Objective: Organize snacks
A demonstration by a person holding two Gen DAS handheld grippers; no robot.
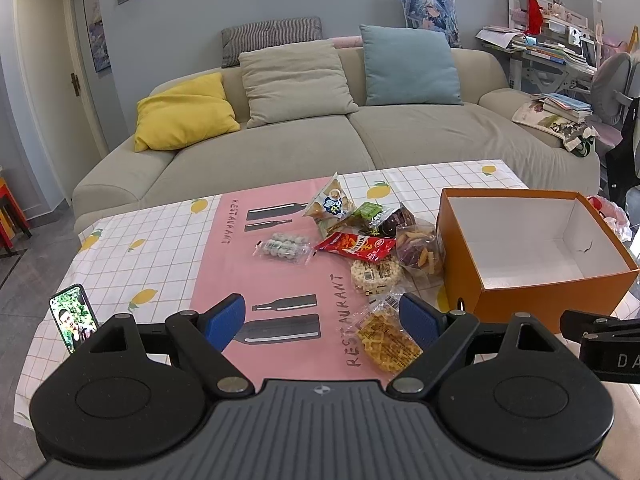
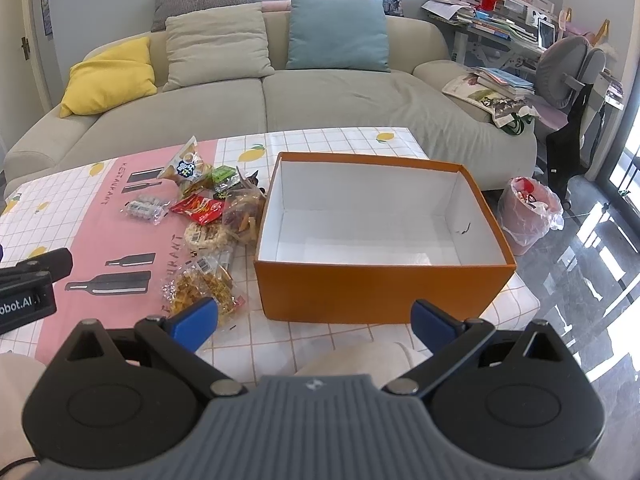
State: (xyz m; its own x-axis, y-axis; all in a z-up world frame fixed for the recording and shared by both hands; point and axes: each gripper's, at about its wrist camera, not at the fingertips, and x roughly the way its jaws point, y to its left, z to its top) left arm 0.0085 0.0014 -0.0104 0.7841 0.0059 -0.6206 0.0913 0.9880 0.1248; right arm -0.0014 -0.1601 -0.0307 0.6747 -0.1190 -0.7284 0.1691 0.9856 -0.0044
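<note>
Grippers both spread wide, nothing between the pads. Left gripper (image 1: pixel 322 320) hovers low over the pink placemat (image 1: pixel 224 264), left of the orange box (image 1: pixel 532 300); the yellow waffle-snack bag (image 1: pixel 386 338) lies just inside its right pad. Right gripper (image 2: pixel 314 320) faces the orange box (image 2: pixel 380 292), which sits open and empty just ahead. Snack pile left of the box: red packet (image 1: pixel 356 246), round rice-cracker pack (image 1: pixel 376 274), veggie-chip bag (image 1: pixel 420 250) touching the box wall, clear candy pack (image 1: pixel 282 248) a little apart.
</note>
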